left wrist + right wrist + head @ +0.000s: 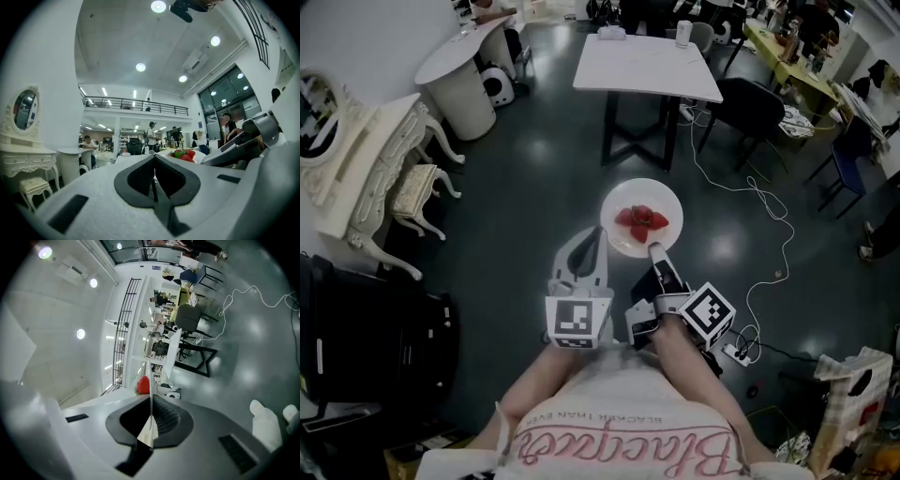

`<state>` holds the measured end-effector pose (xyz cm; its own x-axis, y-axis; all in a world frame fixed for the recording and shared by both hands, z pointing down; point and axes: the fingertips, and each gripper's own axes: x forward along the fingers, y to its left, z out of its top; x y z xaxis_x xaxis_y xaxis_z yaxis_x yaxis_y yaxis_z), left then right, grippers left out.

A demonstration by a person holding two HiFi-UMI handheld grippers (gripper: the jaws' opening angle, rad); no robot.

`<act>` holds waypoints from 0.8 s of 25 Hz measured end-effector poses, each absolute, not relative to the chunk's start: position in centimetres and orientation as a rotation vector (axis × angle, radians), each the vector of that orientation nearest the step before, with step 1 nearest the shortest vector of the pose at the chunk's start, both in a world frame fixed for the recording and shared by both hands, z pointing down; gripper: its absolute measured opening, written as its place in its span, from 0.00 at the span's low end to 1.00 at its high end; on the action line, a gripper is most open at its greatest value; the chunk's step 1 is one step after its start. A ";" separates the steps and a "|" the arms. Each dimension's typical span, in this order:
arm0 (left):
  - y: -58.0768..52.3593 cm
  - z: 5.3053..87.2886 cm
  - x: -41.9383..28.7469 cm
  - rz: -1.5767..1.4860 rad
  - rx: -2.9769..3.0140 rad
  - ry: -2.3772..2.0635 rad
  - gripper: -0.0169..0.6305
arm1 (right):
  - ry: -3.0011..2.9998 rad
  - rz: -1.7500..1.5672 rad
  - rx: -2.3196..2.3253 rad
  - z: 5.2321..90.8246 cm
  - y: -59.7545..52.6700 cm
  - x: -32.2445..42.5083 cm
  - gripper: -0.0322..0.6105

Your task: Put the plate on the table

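One plate [664, 199] inside right tool [654, 249]

The only print that can be read is on the person's shirt [581, 394]. It lies behind the fingers [596, 246] of the left gripper [599, 232] and of the right gripper [654, 249], on the wearer's side, and shows upside-down in the head view. The line nearer the fingers, in small dark capitals, seems to read "BLACKER THAN EVER". Just beyond it, farther from the fingers, large pink script begins "Black"; its last letters cannot be made out.
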<state>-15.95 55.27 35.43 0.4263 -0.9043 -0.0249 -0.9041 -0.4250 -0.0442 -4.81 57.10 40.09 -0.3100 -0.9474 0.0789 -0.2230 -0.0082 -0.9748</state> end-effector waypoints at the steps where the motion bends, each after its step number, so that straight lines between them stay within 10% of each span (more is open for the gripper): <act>1: 55.2 35.7 -15.0 -0.001 -2.607 1.656 0.03 | 1.598 -1.366 -1.227 40.3 57.1 -3.9 0.07; 20: 41.7 36.8 -10.4 -0.014 -2.654 1.599 0.03 | 1.581 -1.321 -1.205 40.8 44.1 0.1 0.07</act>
